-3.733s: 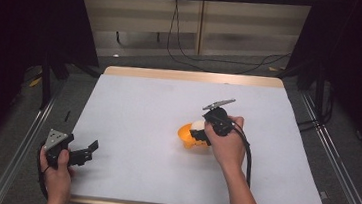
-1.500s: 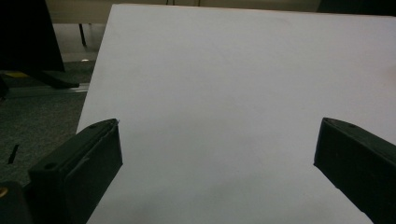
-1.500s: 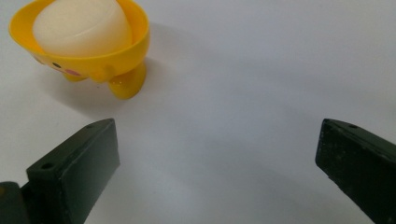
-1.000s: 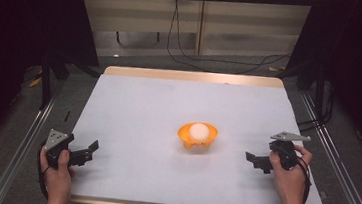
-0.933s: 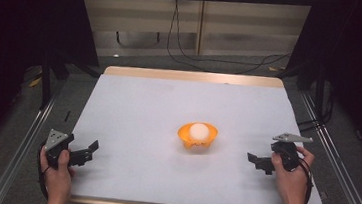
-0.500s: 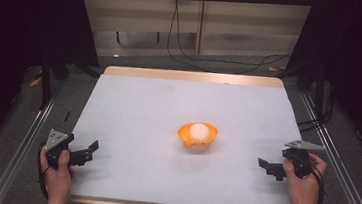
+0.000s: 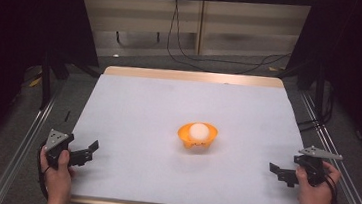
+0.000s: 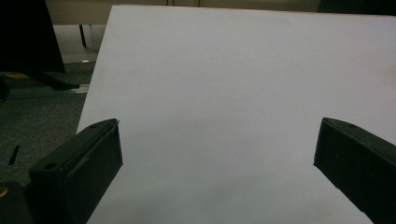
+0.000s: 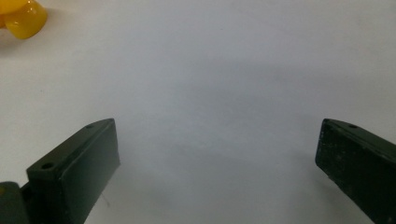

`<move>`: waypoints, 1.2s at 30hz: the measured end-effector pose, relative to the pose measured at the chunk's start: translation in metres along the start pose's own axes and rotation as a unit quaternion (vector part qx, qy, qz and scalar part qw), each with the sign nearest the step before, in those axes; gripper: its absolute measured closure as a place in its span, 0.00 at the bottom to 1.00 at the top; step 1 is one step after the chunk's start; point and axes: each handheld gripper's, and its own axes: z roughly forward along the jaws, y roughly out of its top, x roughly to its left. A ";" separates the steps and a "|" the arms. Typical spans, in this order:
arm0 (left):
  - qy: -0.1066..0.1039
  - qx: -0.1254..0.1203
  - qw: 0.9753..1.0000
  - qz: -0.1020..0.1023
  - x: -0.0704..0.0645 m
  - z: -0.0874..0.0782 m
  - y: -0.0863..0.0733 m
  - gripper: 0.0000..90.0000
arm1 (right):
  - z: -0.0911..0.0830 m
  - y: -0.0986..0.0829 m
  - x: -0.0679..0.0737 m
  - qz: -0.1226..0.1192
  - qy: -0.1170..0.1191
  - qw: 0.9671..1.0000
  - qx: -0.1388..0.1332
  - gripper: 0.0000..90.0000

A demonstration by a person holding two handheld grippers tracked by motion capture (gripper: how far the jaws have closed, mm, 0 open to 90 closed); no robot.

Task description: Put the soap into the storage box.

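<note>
Bowl (image 7: pixel 197 137), orange w/ white ball (image 7: pixel 199 130) in it, sits mid-table; right gripper (image 7: pixel 279 173) has pulled back to 4 o'clock, left gripper (image 7: pixel 85 151) at 8, both w/ jaws spread & empty, so placing looks done.

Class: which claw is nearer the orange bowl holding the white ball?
Right. The right claw sits open near the table's right edge, beside the orange bowl; the left claw, also open, sits farther off at the left edge.
</note>
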 end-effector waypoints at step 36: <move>0.000 -0.002 1.000 -0.001 -0.001 0.000 0.000 0.01 | -0.024 -0.031 -0.018 0.023 -0.010 0.999 -0.043 0.00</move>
